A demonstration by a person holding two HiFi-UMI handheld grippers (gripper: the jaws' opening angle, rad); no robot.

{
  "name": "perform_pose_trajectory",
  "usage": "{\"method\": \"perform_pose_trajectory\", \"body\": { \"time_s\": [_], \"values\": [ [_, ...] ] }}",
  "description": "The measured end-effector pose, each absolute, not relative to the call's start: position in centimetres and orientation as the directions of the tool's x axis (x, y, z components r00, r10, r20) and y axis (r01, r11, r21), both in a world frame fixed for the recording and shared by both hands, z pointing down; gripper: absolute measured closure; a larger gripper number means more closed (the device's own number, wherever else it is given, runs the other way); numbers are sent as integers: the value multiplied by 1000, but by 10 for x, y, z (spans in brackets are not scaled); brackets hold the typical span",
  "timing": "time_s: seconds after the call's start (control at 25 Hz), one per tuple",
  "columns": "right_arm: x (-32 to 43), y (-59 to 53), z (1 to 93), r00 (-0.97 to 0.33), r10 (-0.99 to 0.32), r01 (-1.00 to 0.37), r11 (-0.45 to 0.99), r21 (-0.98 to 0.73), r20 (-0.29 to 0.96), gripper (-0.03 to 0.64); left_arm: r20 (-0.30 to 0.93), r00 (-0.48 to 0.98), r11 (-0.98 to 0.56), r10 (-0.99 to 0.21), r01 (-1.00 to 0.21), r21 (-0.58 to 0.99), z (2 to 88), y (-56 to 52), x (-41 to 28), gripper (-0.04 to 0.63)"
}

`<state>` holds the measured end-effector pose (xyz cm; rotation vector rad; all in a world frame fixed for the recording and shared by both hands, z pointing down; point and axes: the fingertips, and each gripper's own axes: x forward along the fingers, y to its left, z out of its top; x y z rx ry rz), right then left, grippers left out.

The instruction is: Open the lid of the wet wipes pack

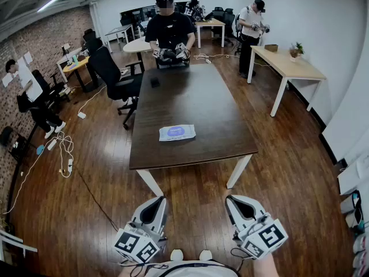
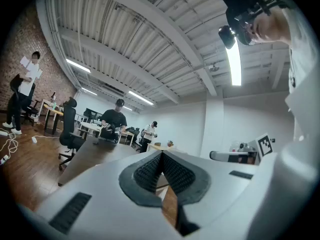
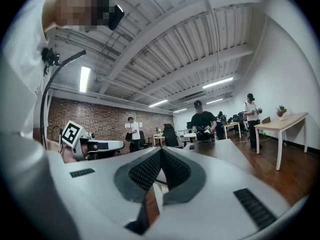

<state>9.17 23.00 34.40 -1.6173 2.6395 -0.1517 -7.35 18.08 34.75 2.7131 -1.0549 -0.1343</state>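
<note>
The wet wipes pack (image 1: 177, 133), white with a blue label, lies flat near the front edge of the dark wooden table (image 1: 196, 91). Both grippers are held low at the bottom of the head view, well short of the table and apart from the pack. My left gripper (image 1: 158, 201) is shut, its ribbed pads meeting at the tip with nothing between them (image 2: 161, 154). My right gripper (image 1: 231, 200) is also shut and empty (image 3: 161, 150). Both point level toward the table. The pack is not visible in either gripper view.
A person (image 1: 169, 27) stands at the table's far end holding grippers. A small black object (image 1: 155, 82) lies on the table. A black office chair (image 1: 115, 77) stands at its left, a light wooden table (image 1: 288, 62) at the right. Cables (image 1: 60, 149) trail on the floor.
</note>
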Motion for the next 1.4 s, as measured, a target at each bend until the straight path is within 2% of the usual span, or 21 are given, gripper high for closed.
{"method": "perform_pose_trajectory", "body": {
  "time_s": [0.88, 1.12, 1.4],
  "values": [
    [129, 209, 367, -554, -832, -827, 545, -135, 33, 611, 49, 701, -671, -711, -698, 250, 371, 173, -26, 594],
    [134, 175, 375, -559, -827, -824, 549, -139, 51, 611, 54, 702, -669, -710, -697, 259, 377, 136, -18, 594],
    [132, 90, 385, -515, -852, -854, 500, -141, 92, 611, 49, 736, -694, -676, -656, 297, 390, 36, -19, 594]
  ]
}}
